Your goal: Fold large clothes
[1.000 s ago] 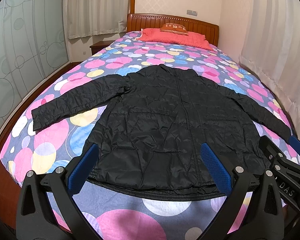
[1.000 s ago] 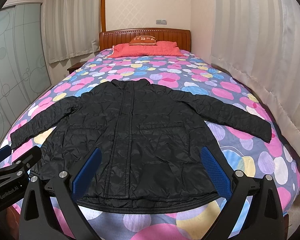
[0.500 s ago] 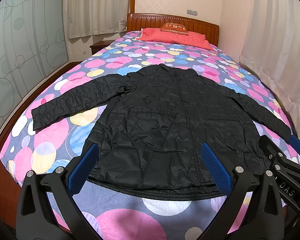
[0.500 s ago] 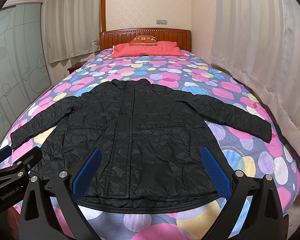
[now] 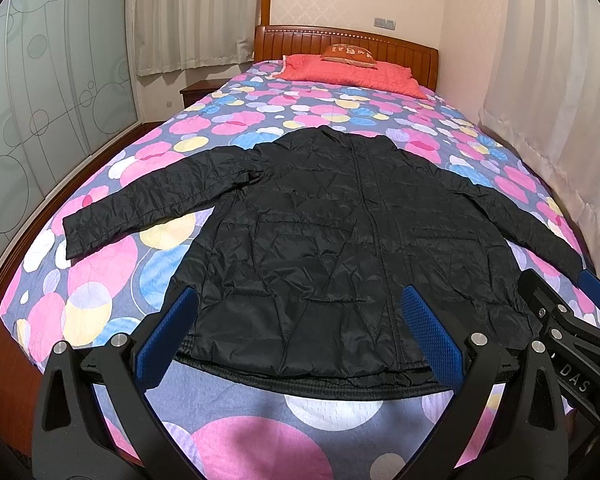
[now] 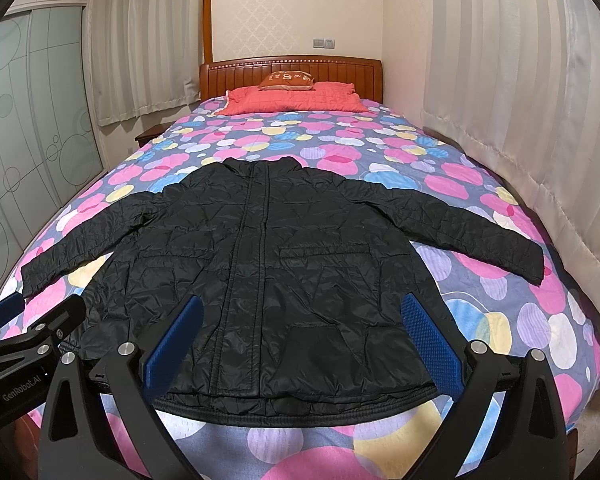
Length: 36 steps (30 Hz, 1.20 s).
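Note:
A black quilted jacket [image 5: 332, 240] lies flat and zipped on the bed, both sleeves spread outward, hem toward me; the right wrist view shows the jacket [image 6: 268, 264] too. My left gripper [image 5: 298, 328] hovers open above the hem's left half, nothing between its blue pads. My right gripper [image 6: 298, 332] hovers open above the hem's right half, also holding nothing. In the left wrist view the right gripper [image 5: 564, 312] appears at the right edge. The left gripper [image 6: 24, 320] shows at the left edge of the right wrist view.
The bed [image 5: 260, 420] has a cover of pink, blue and yellow circles. A red pillow [image 5: 348, 74] and small cushion [image 5: 350, 54] lie by the wooden headboard [image 6: 292, 68]. Curtains [image 6: 520, 120] hang along the right side; a sliding glass door [image 5: 40, 120] stands left.

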Each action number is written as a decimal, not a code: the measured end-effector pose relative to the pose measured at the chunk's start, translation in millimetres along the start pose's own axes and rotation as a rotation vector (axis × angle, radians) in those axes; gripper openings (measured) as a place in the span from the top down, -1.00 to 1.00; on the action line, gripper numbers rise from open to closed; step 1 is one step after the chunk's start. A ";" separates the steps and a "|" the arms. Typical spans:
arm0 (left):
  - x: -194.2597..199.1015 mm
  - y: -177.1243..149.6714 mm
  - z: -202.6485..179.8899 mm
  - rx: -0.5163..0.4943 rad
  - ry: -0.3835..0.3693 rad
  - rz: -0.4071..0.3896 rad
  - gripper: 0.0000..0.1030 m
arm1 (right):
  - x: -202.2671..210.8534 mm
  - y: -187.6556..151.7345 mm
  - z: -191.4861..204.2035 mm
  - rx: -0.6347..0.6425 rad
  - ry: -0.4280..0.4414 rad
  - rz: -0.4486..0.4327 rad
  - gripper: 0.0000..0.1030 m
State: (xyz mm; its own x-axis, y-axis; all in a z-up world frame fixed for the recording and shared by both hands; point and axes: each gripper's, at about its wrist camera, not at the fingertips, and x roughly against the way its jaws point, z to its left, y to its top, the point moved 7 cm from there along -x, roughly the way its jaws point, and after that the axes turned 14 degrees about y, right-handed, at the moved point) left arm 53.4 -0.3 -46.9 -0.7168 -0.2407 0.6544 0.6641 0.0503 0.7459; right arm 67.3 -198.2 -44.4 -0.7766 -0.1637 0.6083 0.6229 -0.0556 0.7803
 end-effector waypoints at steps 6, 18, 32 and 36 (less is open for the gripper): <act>-0.1 -0.2 0.0 0.000 -0.001 0.002 -0.96 | 0.0 0.1 0.3 0.000 0.001 0.001 -0.91; -0.4 -0.1 0.0 0.000 0.000 0.003 -0.96 | -0.2 -0.6 0.9 0.000 0.001 0.002 -0.91; -33.0 -18.7 12.0 0.063 -0.029 0.069 -0.96 | -14.4 -6.5 -15.3 -0.035 0.012 0.009 -0.91; -79.1 -30.0 30.5 0.113 0.011 0.113 -0.96 | -34.9 -9.9 -39.0 -0.096 0.015 0.023 -0.91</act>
State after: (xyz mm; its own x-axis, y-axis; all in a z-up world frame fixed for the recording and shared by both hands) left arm 83.7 46.8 -117.3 -0.6359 -0.2383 0.7341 0.7119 0.1860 0.6771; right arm 91.9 -230.3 -78.9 -0.7610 -0.1803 0.6232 0.6472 -0.1455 0.7483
